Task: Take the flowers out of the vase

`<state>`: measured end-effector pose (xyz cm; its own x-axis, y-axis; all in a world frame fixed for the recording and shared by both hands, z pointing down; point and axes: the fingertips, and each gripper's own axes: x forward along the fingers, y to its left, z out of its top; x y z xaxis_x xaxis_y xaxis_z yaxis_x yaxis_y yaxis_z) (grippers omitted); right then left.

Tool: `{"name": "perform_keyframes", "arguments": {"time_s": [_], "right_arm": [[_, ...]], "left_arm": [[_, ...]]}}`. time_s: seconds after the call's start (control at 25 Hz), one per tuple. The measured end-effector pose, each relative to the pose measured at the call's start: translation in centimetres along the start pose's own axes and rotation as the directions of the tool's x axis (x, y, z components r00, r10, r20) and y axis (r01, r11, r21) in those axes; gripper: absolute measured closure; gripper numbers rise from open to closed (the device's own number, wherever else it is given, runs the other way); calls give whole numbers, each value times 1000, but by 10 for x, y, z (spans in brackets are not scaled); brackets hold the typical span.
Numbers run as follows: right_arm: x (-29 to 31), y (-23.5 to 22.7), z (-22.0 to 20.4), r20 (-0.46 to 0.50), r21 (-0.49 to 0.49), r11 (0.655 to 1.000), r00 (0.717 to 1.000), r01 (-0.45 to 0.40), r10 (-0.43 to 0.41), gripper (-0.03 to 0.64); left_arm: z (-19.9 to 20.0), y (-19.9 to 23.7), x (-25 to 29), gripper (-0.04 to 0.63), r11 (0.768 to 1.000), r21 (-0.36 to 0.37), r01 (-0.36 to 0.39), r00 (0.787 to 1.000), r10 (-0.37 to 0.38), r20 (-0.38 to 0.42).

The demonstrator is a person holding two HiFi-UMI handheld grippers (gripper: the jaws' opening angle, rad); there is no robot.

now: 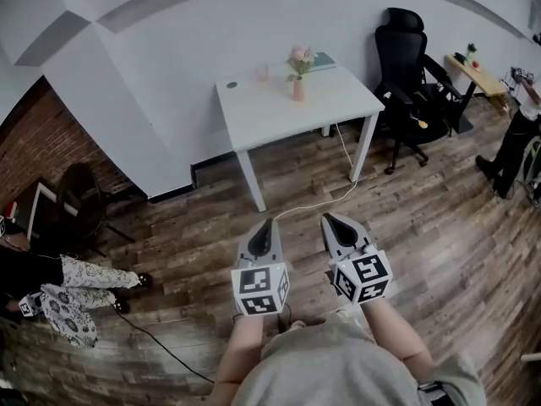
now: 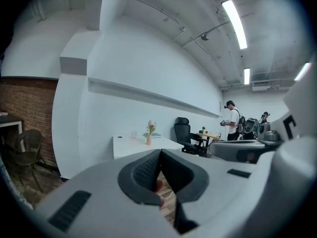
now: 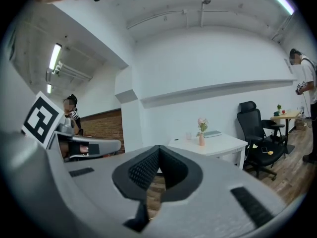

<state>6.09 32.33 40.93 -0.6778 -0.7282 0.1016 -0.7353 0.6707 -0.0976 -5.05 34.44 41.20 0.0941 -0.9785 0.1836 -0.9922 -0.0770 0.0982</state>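
A small pink vase [image 1: 298, 90] with pink flowers [image 1: 299, 58] stands near the far edge of a white table [image 1: 287, 112] across the room. It shows too in the left gripper view as the vase [image 2: 148, 140] and in the right gripper view as the vase [image 3: 201, 140]. My left gripper [image 1: 269, 225] and right gripper [image 1: 330, 219] are held side by side over the wooden floor, well short of the table. Both are shut with nothing between their jaws.
A black office chair [image 1: 410, 74] stands right of the table, and a small wooden side table [image 1: 480, 76] beyond it. A white cable [image 1: 325, 197] runs over the floor under the table. A person [image 1: 517, 134] stands at far right, another sits at lower left [image 1: 59, 290]. A clear cup [image 1: 262, 73] and a book [image 1: 322, 60] lie on the table.
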Motion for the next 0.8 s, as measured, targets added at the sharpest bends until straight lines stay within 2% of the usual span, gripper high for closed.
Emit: {"name": "perform_keyframes", "arguments": {"time_s": [0.4, 0.8], "right_arm": [[14, 8, -7, -18, 24, 998, 999, 50, -50, 617], [28, 2, -13, -38, 30, 998, 998, 59, -57, 612]], "left_arm": [[-4, 17, 5, 588, 999, 10, 32, 999, -32, -14], [-11, 23, 19, 588, 999, -6, 43, 999, -43, -24]]}}
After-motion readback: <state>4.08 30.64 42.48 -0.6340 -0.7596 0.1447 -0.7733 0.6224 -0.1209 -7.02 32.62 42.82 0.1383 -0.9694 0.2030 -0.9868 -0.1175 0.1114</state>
